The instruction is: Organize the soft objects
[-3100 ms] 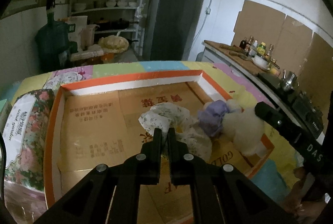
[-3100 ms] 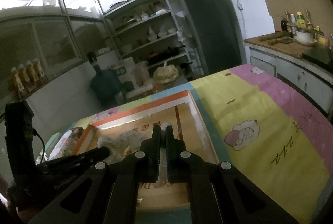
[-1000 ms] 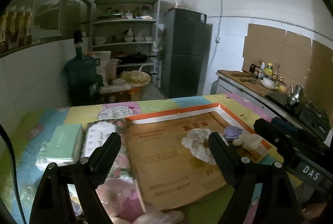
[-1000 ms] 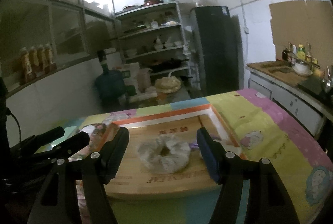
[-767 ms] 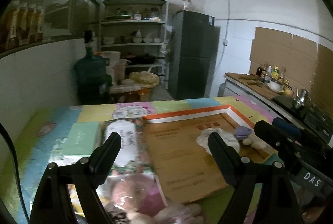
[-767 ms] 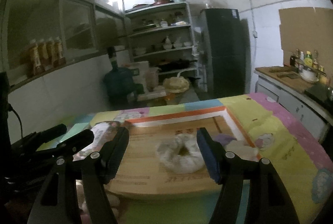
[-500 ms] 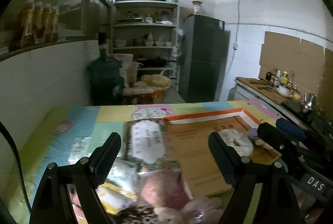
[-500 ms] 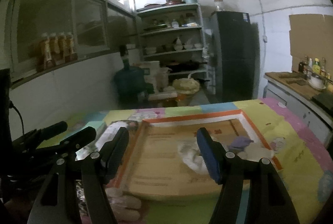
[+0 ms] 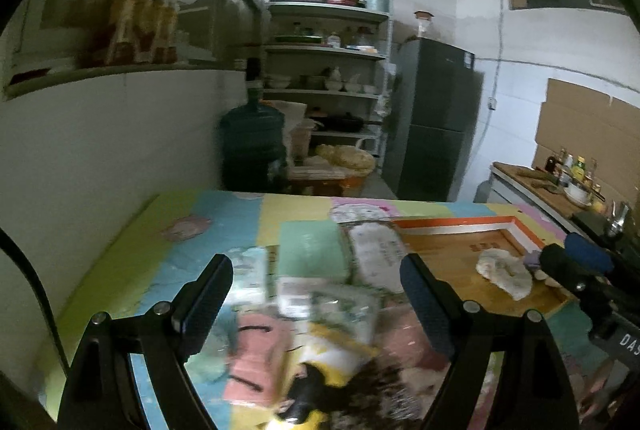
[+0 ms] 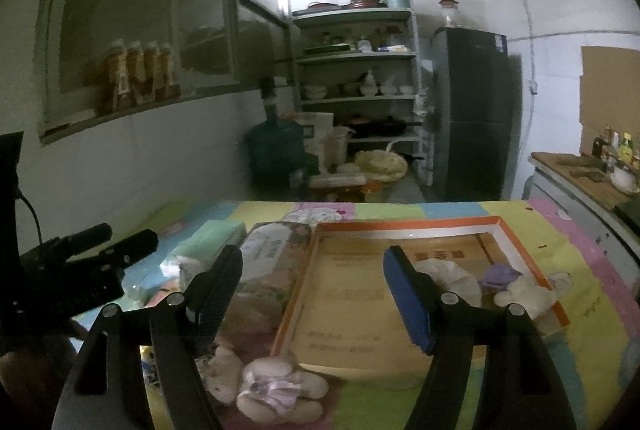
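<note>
An orange-rimmed cardboard tray (image 10: 404,225) lies on the colourful mat and holds a white floral cloth (image 10: 456,278), a purple cloth (image 10: 500,275) and a pale plush (image 10: 524,296). The tray (image 9: 452,224) and the floral cloth (image 9: 506,272) also show in the left wrist view. Left of the tray lies a pile of soft packs: a green pack (image 9: 312,250), a floral tissue pack (image 10: 272,250), a pink pack (image 9: 256,358). A pale plush toy (image 10: 276,390) lies in front. My left gripper (image 9: 316,304) is open above the pile. My right gripper (image 10: 312,288) is open above the tray's left edge.
A blue water jug (image 10: 276,150), shelves of dishes (image 10: 356,70) and a dark fridge (image 10: 476,114) stand behind the table. A counter with bottles (image 10: 592,166) runs along the right wall. A white wall borders the mat on the left.
Both grippers went from shut over the tray's cloths to open, pulled back and swung left. The pile of packs and the plush toy have come into view.
</note>
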The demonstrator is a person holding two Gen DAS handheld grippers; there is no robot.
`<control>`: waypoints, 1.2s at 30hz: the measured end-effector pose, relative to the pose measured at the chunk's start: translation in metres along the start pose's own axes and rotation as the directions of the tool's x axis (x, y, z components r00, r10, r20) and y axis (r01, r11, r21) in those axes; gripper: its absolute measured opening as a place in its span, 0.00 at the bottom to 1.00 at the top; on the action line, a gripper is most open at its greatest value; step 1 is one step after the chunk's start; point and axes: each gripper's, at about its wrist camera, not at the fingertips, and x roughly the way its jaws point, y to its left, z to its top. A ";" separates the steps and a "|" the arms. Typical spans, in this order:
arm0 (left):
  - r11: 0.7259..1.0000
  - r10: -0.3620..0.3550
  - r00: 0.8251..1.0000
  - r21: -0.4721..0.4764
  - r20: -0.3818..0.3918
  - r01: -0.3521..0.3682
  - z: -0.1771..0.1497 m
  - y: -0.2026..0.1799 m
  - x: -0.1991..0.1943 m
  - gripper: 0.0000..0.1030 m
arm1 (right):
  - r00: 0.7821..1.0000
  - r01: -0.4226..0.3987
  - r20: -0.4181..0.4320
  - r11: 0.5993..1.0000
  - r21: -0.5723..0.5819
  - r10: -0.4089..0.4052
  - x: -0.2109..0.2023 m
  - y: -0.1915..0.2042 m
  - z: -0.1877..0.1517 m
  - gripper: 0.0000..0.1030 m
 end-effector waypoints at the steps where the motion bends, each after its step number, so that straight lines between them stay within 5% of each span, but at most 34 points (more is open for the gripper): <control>1: 1.000 0.008 1.000 -0.006 0.000 -0.008 -0.001 0.007 -0.001 0.84 | 1.000 -0.006 -0.001 1.000 -0.009 0.006 0.000 0.003 -0.002 0.72; 14: 0.995 0.072 0.997 -0.063 -0.014 -0.072 -0.024 0.065 -0.011 0.84 | 0.988 -0.137 -0.085 0.983 -0.119 0.128 0.018 0.053 -0.028 0.72; 31: 0.995 0.048 0.998 -0.085 -0.045 -0.052 -0.046 0.091 -0.009 0.84 | 0.960 -0.184 -0.235 0.974 -0.132 0.150 0.081 0.069 -0.051 0.72; 36: 0.997 0.024 0.998 -0.074 -0.055 -0.029 -0.052 0.094 -0.008 0.84 | 0.950 -0.199 -0.264 0.974 -0.104 0.166 0.093 0.069 -0.051 0.58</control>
